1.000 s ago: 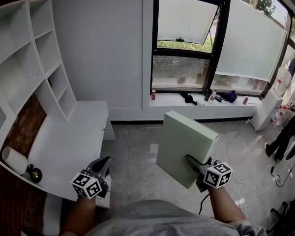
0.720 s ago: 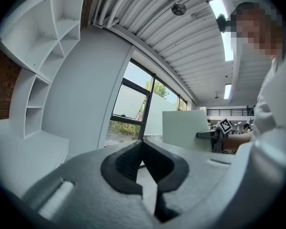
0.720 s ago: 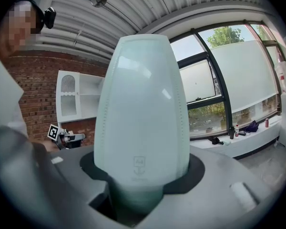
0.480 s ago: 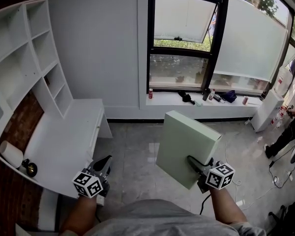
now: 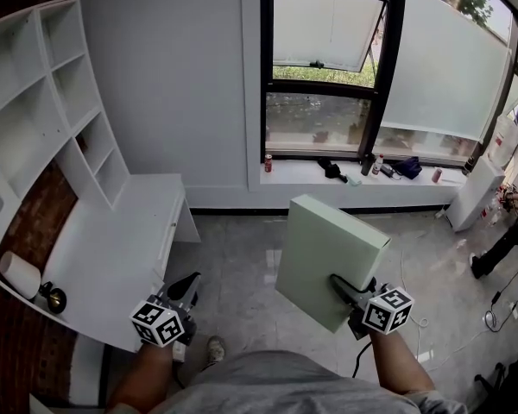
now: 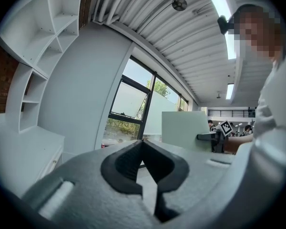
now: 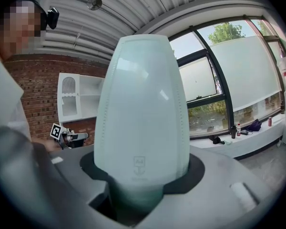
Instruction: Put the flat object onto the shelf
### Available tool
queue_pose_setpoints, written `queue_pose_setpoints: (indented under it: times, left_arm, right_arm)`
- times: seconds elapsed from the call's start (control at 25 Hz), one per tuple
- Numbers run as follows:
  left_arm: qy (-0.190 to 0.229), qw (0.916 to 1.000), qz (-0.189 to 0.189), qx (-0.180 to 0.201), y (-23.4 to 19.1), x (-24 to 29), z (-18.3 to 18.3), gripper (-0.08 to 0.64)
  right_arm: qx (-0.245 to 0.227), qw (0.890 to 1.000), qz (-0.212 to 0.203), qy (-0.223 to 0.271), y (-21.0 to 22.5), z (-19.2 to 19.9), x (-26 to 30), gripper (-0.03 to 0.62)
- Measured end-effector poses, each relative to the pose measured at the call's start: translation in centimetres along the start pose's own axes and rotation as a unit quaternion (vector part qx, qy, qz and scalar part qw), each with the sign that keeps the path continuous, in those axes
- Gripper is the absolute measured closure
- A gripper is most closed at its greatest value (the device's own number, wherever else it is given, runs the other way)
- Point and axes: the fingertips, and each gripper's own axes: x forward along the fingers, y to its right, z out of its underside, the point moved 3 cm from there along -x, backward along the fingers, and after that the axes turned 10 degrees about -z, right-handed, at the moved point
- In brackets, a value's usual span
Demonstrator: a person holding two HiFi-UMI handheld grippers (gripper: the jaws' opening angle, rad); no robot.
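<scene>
Well, the right gripper point(image 5: 341, 287) clamps the flat green box point(image 5: 324, 248) on end, well right of the shelf point(image 5: 52, 119), which stands nearer the closed, empty left gripper point(image 5: 186, 285).

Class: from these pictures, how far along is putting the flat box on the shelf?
Done: the right gripper is shut on the box. In hand: the box is held in the air, apart from the shelf. To do: carry it over and set it there.
</scene>
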Motion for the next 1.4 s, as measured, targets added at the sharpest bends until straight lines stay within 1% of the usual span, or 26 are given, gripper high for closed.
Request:
queue_pose_setpoints:
  times: [0.2, 0.48, 0.72, 0.88, 1.0, 1.12, 1.4]
  left_arm:
    - [0.0, 0.9999, 0.017, 0.001, -4.0, 2.6, -0.7, 0.559]
    - [0.017, 0.999, 0.041, 0.009, -14.3, 7.9, -4.6, 0.56]
    - [0.007, 0.9972, 0.069, 0.026, -22.5, 12.1, -7.8, 0.559]
    - [0.008, 0.9965, 0.081, 0.018, -27.3, 14.1, -9.3, 0.56]
    - [0.008, 0.9965, 0.083, 0.006, -29.7, 15.0, -10.0, 0.559]
    - [0.005, 0.9966, 0.082, -0.002, -31.7, 15.9, -10.0, 0.56]
    - [-0.004, 0.9975, 0.07, -0.009, -34.2, 18.1, -8.9, 0.56]
  right_arm:
    - [-0.003, 1.0, 0.007, 0.0, 0.6, -0.7, 4.3, 0.31]
    - [-0.01, 0.999, 0.039, 0.012, 1.1, -3.3, 13.8, 0.31]
    - [-0.011, 0.998, 0.058, 0.023, 1.2, -5.9, 22.8, 0.31]
    - [-0.01, 0.997, 0.064, 0.031, 1.3, -7.2, 27.7, 0.31]
    - [0.0, 0.997, 0.068, 0.028, 1.6, -7.6, 30.3, 0.31]
    - [0.003, 0.997, 0.074, 0.019, 2.3, -7.8, 32.5, 0.31]
    - [0.01, 0.998, 0.062, 0.014, 5.2, -8.0, 35.7, 0.31]
